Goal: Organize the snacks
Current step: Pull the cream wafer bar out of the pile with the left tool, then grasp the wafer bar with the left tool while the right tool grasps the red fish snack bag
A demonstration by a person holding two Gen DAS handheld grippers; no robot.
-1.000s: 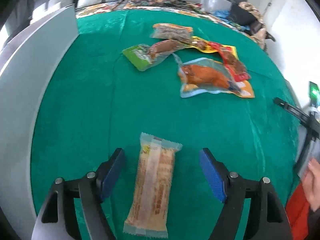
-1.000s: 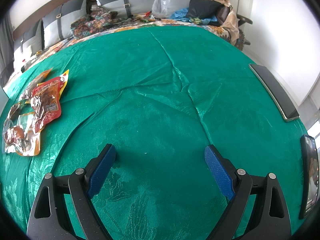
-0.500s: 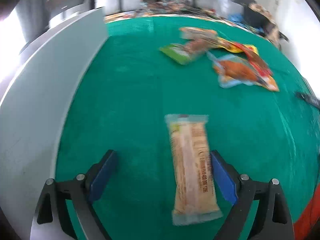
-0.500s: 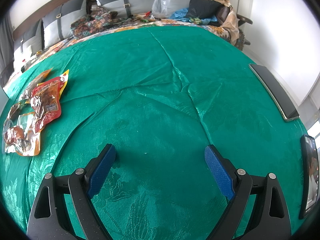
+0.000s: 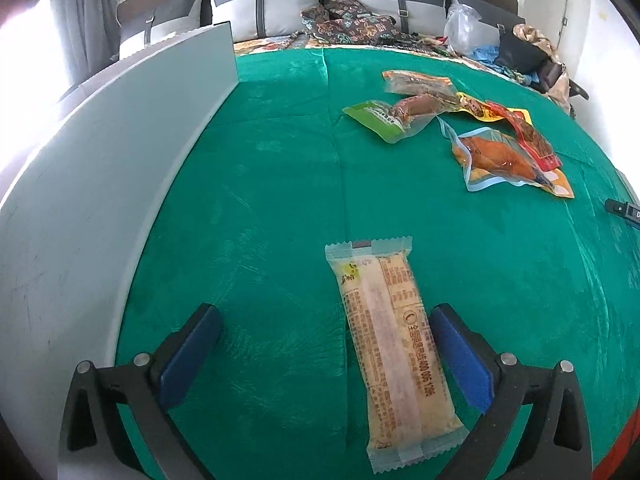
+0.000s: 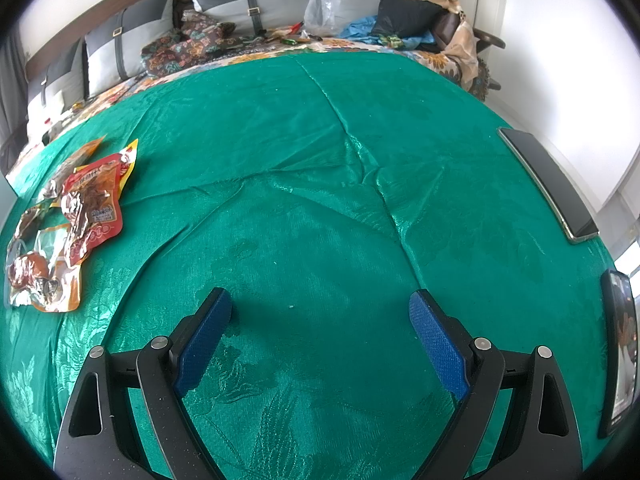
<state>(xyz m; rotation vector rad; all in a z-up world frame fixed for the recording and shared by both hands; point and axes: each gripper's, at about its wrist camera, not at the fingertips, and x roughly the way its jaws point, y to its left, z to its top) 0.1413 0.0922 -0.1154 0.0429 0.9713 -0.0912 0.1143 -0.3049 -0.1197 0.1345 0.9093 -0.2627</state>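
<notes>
A: Start with the long pale snack bar (image 5: 394, 354). It lies flat on the green cloth (image 5: 260, 208), running lengthwise away from the camera, between the pads of the left gripper (image 5: 326, 354) but off to the right side, nearly against the right pad.

B: And the tool?

A: Its jaws have just been opening and now stand wide, with the bar between them but not gripped. The left pad is well clear of it.

B: So what could go wrong?

A: I'd judge the offset is the risk. If the jaws close from here, the right pad meets the wrapper first and may shove or twist the bar instead of pinching it. The film looks slick, and the cloth could bunch under it.

B: Anything nearby?

A: The grey box wall (image 5: 120, 168) stands to the left. If that is where the snacks go, which I can't tell, a loose hold could drop the bar short. The other 4 or so packets (image 5: 460, 128) lie in a heap well beyond, overlapping, so a later grab there might lift 2 at once.

B: The other hand?

A: The right gripper (image 6: 320, 344) hovers wide over bare cloth, holding nothing. 2 dark phones (image 6: 548, 184) lie near the right edge, clear of it.
</notes>
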